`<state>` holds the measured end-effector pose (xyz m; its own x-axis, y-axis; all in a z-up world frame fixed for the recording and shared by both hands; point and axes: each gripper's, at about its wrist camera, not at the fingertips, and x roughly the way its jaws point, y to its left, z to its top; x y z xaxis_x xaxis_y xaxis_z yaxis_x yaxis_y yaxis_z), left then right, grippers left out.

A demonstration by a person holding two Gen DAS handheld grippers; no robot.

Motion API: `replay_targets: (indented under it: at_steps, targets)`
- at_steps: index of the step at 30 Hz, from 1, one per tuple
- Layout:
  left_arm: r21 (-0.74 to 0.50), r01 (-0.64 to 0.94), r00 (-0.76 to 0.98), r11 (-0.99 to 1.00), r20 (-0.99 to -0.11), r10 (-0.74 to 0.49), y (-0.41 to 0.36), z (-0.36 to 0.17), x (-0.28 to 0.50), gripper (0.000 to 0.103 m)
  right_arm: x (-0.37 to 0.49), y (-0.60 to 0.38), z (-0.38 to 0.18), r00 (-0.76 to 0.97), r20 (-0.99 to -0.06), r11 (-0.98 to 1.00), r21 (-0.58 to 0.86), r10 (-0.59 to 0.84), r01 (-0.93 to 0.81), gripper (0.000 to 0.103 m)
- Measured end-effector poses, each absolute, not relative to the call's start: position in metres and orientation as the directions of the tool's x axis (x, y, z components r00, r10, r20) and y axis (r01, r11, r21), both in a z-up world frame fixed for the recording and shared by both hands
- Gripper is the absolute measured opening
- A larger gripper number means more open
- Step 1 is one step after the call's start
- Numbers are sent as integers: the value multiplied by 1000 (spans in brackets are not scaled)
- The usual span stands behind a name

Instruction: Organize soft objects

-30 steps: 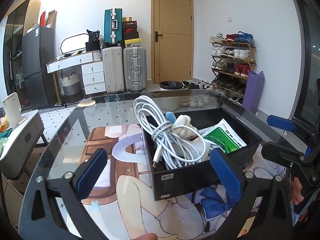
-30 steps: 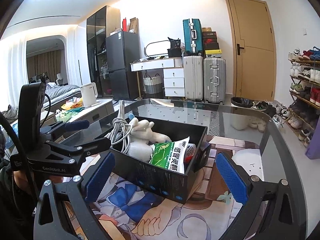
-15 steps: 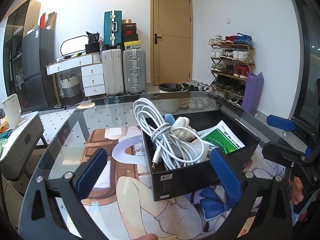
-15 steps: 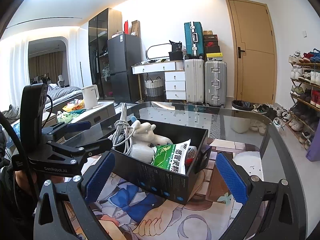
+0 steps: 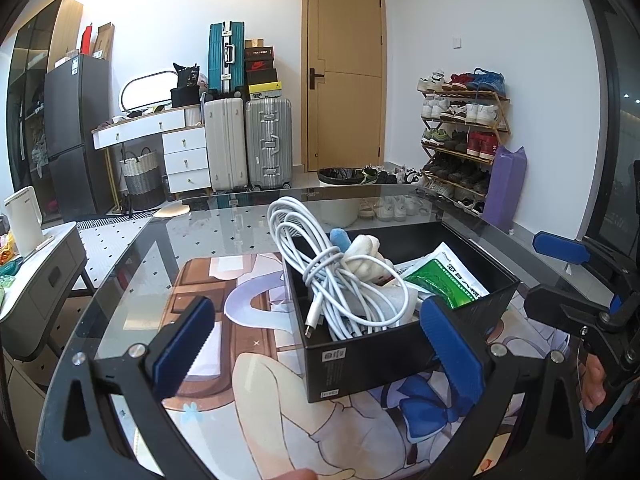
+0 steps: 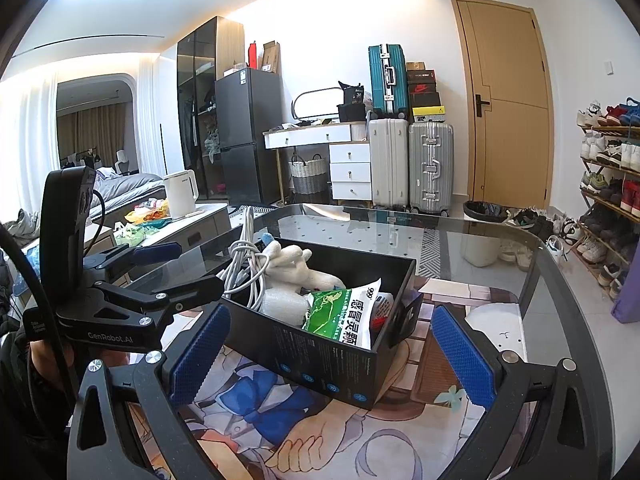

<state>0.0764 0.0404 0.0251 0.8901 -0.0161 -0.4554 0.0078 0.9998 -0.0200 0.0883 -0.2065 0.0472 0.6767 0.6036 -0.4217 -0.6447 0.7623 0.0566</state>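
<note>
Left hand-held gripper (image 5: 316, 340) and right hand-held gripper (image 6: 332, 354) are both released, holding nothing. Beyond them, the black box (image 6: 320, 354) sits on the counter (image 6: 500, 264), containing white cable (image 5: 340, 280), plush toy (image 6: 296, 264) and green packet (image 6: 340, 314).

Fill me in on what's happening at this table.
A person holds a two-finger gripper in each hand, the left gripper and the right gripper, both open and empty, hovering before a black box on the glass table. The box holds a coiled white cable, a white plush toy and a green-and-white packet.
</note>
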Motion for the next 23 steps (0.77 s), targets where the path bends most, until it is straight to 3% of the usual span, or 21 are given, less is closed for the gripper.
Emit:
replay_targets:
  at_steps: [23]
  targets:
    - [-19, 9, 896, 1000, -443, -16, 39, 28, 75, 103, 88, -206, 47, 677, -421, 762, 57, 604, -645, 103]
